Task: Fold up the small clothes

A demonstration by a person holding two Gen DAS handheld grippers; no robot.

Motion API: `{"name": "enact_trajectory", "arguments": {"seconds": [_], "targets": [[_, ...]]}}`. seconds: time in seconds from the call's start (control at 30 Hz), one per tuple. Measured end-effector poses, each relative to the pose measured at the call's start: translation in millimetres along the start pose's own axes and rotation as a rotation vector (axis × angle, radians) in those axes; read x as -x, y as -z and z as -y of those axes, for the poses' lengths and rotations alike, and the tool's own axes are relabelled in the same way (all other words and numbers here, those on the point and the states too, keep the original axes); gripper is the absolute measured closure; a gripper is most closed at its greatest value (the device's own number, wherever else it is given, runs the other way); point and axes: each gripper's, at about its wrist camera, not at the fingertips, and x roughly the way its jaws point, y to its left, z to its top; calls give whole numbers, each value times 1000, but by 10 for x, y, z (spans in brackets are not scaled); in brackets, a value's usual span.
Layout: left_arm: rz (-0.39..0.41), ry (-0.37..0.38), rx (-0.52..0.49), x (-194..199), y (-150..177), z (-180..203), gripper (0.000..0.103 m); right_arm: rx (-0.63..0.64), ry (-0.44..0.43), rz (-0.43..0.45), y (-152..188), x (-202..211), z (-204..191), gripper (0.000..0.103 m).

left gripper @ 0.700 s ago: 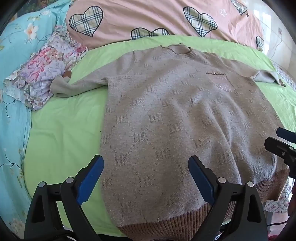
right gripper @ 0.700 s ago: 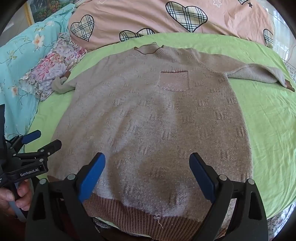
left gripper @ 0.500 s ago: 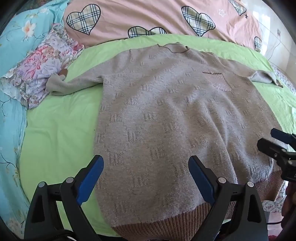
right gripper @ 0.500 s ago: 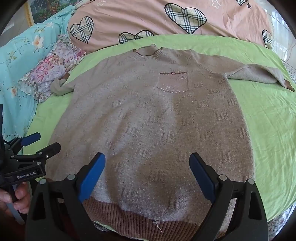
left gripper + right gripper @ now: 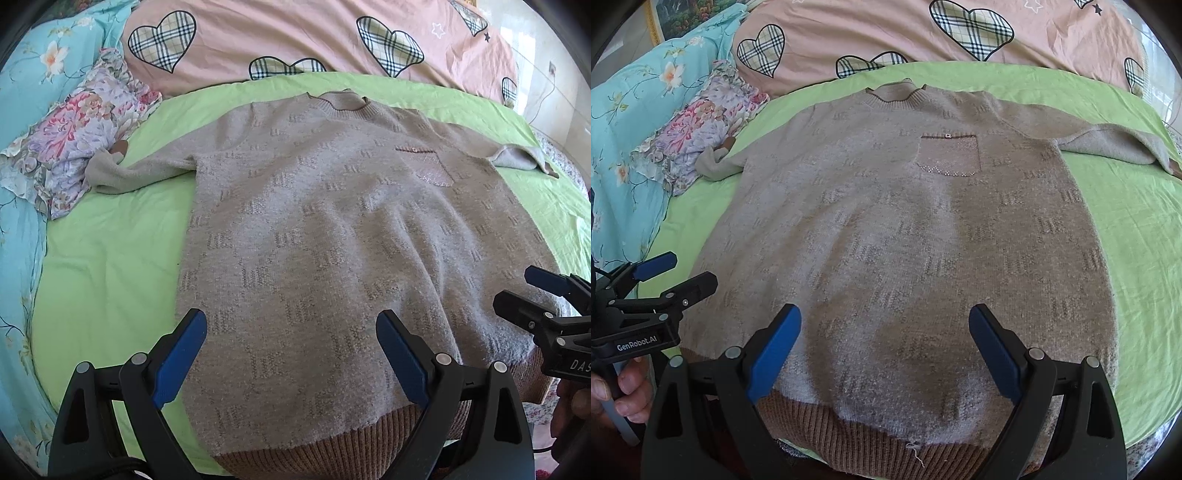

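Both grippers are held over the near hem of the sweater [image 5: 332, 229] with their jaws spread wide and nothing gripped. Seen from the left wrist, the left gripper [image 5: 291, 350] is poised above the lower left part of the knit, its blue pads [image 5: 177, 358] clear of the fabric; the right gripper [image 5: 532, 295] is seen at the right edge, also released, near the lower right corner. Seen from the right wrist, the right gripper [image 5: 884, 347] is centred above the ribbed brown hem [image 5: 827, 424], and the left gripper [image 5: 676, 273] is seen at the left edge, gripped at its handle by a hand [image 5: 620, 387]. The sweater is laid flat, front up, on the green sheet [image 5: 103, 266], collar [image 5: 895, 96] away from the grippers and chest pocket [image 5: 949, 155] visible. One sleeve is stretched toward a floral cloth [image 5: 77, 147] on the left; the other is extended right, with its cuff folded over. Behind the sheet, a pink heart-print cover [image 5: 295, 37] and a teal floral cover [image 5: 29, 66] are seen.
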Motion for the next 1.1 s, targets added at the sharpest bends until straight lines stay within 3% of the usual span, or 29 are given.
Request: {"name": "enact_trajectory", "arguments": {"seconds": [0.07, 0.13, 0.37, 1.1], "targets": [[11, 5, 6, 0, 6, 5, 9, 4, 2, 12, 1, 11, -10, 10], [9, -1, 3, -5, 13, 18, 9, 14, 30, -59, 8, -19, 1, 10], [-18, -12, -6, -15, 16, 16, 9, 9, 24, -90, 20, -44, 15, 10], [-51, -5, 0, -37, 13, -15, 9, -18, -11, -78, 4, -40, 50, 10]]}}
